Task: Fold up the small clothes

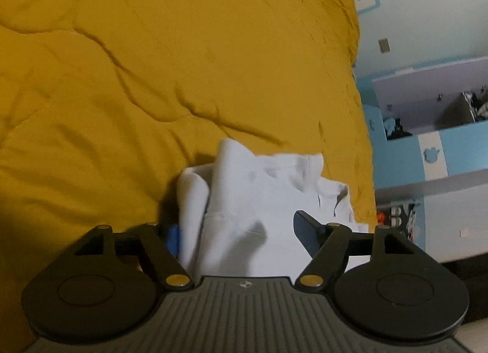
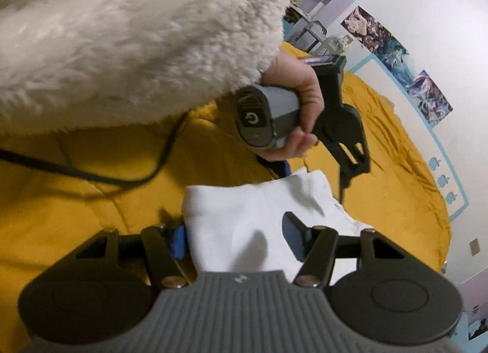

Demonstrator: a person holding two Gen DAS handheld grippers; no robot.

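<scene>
A small white garment (image 1: pixel 259 200) lies bunched with folds on the mustard yellow quilt (image 1: pixel 152 78). My left gripper (image 1: pixel 239 238) straddles its near part with the jaws wide; cloth lies between the fingers and is not pinched. In the right wrist view the same white garment (image 2: pixel 244 215) sits between the fingers of my right gripper (image 2: pixel 236 240), and both blue pads touch it. Beyond it a hand in a fluffy cream sleeve (image 2: pixel 137 42) holds the left gripper (image 2: pixel 350 164), which points down at the cloth's far edge.
The quilt (image 2: pixel 396 176) covers the whole bed. A black cable (image 2: pixel 91 174) runs across it under the sleeve. Past the bed's edge stand a blue and white cabinet (image 1: pixel 433 145) with open shelves and a white wall with posters (image 2: pixel 396 57).
</scene>
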